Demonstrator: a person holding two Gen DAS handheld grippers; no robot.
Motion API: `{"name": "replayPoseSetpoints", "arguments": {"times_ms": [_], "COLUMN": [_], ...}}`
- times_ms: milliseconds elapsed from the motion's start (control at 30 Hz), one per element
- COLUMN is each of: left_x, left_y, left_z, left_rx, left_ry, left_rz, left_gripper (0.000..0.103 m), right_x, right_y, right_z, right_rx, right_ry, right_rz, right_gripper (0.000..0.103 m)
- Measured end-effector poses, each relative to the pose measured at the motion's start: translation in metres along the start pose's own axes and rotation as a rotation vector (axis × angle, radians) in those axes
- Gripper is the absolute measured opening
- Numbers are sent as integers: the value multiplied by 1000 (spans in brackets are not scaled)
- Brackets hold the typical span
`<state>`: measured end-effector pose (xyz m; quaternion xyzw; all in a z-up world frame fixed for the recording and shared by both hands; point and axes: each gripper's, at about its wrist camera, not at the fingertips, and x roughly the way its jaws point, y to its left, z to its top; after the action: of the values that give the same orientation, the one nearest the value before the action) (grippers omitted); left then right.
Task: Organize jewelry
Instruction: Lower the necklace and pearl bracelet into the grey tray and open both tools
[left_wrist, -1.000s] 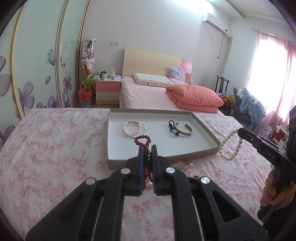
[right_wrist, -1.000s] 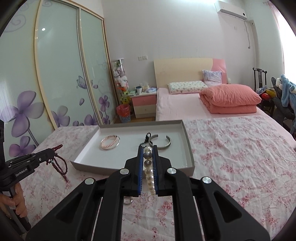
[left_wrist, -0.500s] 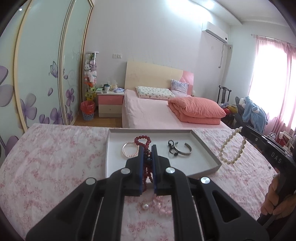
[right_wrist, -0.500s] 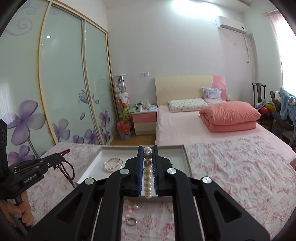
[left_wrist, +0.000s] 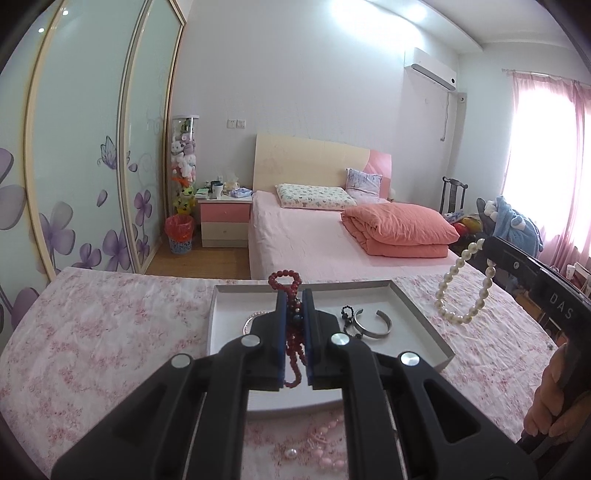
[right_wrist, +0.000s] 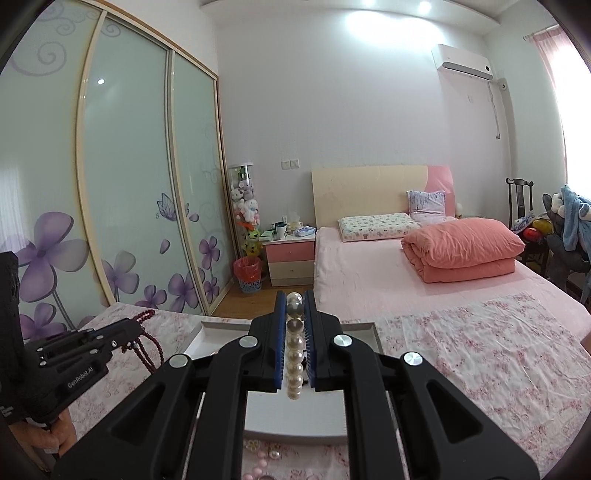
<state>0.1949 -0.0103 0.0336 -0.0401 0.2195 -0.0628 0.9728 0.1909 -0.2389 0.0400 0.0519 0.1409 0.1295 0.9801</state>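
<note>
My left gripper is shut on a dark red bead strand, whose loop sticks up past the fingertips above the grey tray. In the tray lie a silver cuff bangle with a black beaded piece and a pink bracelet half hidden by the fingers. My right gripper is shut on a white pearl strand. The pearl strand hangs from the right gripper beside the tray's right side. The red strand dangles under the left gripper.
Loose pink beads, a pearl and small rings lie on the floral cloth in front of the tray. A bed with an orange quilt, a nightstand and glass wardrobe doors stand behind. A hand grips the right tool.
Both grippers have risen with their strands lifted off the cloth. The tray now sits lower in each view and the room beyond shows more.
</note>
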Motion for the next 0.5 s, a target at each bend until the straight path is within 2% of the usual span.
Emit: {"name": "replayPoseSetpoints", "arguments": {"times_ms": [233,500], "left_x": [30,71], "left_y": [7,10], "left_z": [0,0], "left_rx": [-17,-25], "left_ry": [33,82], "left_rz": [4,-5], "left_gripper": [9,9], "right_x": [29,81], "right_y": [-1,-17], "right_z": [-2,-15], "right_rx": [19,90], "right_ry": [32,136], "right_rz": [0,14], "right_gripper": [10,10]}}
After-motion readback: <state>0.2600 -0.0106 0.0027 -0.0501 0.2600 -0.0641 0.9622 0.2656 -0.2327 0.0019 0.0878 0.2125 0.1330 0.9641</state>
